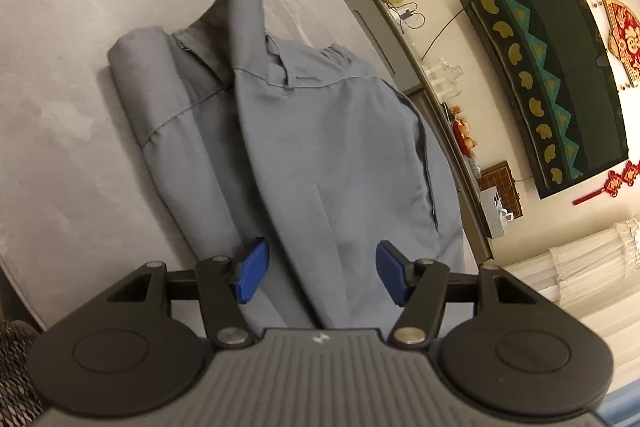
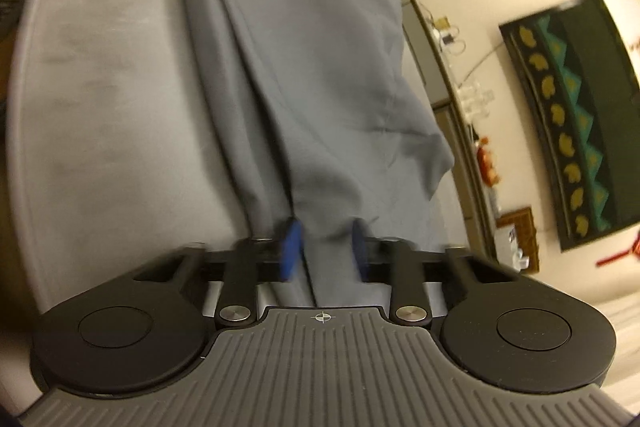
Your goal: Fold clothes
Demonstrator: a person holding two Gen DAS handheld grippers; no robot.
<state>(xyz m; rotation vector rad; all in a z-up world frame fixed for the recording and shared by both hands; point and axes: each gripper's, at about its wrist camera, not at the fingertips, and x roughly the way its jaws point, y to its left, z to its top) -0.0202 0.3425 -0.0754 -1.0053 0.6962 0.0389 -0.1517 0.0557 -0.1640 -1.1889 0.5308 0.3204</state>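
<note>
In the left wrist view, the grey garment [image 1: 304, 131] lies partly folded on the bench [image 1: 72, 67], running toward 12 o'clock; the left tool [image 1: 318, 273] is spread over its near hem. The right wrist view, blurred, shows the right tool [image 2: 326, 249] half-closed around a fold, grip uncertain; both should bite evenly before lifting.

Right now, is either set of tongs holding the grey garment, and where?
Neither. Both the left tongs and right tongs stand open astride the near end of the grey garment, fabric between the pads.
</note>
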